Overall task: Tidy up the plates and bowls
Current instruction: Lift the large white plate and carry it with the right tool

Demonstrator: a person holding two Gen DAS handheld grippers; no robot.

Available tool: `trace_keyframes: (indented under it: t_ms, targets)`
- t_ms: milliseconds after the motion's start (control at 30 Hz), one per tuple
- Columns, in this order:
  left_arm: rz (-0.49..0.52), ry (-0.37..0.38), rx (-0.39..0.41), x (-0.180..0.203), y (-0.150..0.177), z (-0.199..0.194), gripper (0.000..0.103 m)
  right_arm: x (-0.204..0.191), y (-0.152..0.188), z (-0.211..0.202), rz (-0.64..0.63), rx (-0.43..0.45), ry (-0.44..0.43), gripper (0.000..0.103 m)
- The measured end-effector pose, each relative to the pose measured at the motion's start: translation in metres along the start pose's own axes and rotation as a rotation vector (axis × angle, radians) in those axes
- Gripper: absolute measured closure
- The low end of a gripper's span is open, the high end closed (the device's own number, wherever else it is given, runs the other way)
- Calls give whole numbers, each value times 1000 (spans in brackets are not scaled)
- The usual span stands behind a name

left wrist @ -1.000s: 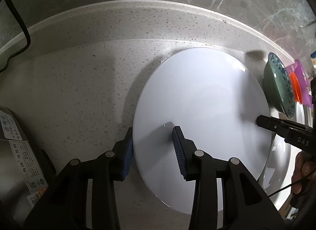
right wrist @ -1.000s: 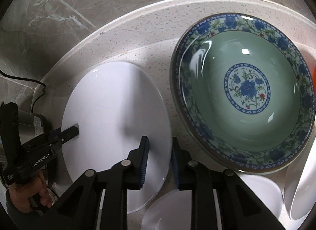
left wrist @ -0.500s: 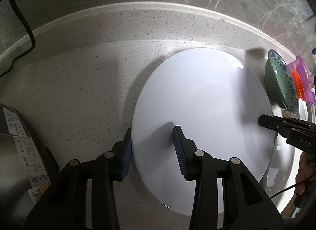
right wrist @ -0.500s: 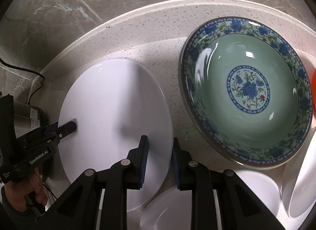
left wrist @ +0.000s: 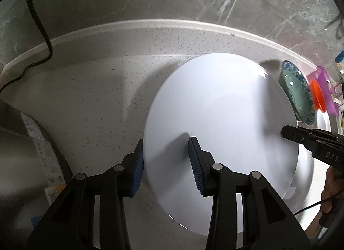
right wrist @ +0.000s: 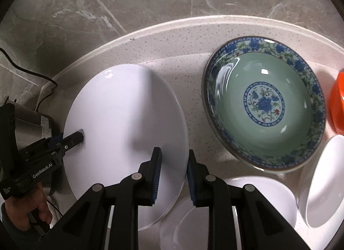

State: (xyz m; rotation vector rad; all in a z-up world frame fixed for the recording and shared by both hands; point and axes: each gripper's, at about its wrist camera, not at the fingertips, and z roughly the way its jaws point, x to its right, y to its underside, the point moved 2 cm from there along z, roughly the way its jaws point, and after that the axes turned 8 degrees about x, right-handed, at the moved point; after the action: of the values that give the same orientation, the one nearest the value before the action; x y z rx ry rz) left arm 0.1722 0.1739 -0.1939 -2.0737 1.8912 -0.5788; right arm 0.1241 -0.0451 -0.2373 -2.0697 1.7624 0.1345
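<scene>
A large white plate (left wrist: 219,125) is held between both grippers above the speckled counter. My left gripper (left wrist: 166,165) straddles its left edge, one finger over and one under, shut on it. My right gripper (right wrist: 172,170) grips the opposite edge of the same plate (right wrist: 124,125) the same way. A green bowl with a blue flower pattern (right wrist: 266,101) stands on the counter to the right. A white dish (right wrist: 258,202) lies under the right gripper, and a white bowl (right wrist: 322,183) sits at the far right.
The counter's raised back edge (left wrist: 150,26) meets a marble wall. A metal appliance with a label (left wrist: 32,149) and a black cord (left wrist: 40,26) stand at the left. An orange bowl (right wrist: 337,103) and a purple container (left wrist: 326,91) are at the far right.
The plate and both grippers have shifted away from the green bowl, toward the left; the gap between plate and bowl has widened. Both grips stay the same.
</scene>
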Motion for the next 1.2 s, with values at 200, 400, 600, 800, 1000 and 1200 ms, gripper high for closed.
trace_keyframes:
  t_ms: [200,400,600,800,1000,1200]
  targets:
    - [9,-2,34,12,16,-40,67,-2,11,-29,-16,29,-5,78]
    - [8,7,57,36,36,-71,67,1,32,-64,-22,64,-9,78]
    - [13,16,66,54,70,-103,67,3,59,-93,-26,79,-8,78]
    - [28,27,57,47,107,-131,67,5,89,-107,-13,81,-4,78]
    - [51,34,50,58,137,-148,67,11,121,-123,-5,77,1,78]
    - [75,45,41,74,166,-164,67,20,152,-142,12,78,3,78]
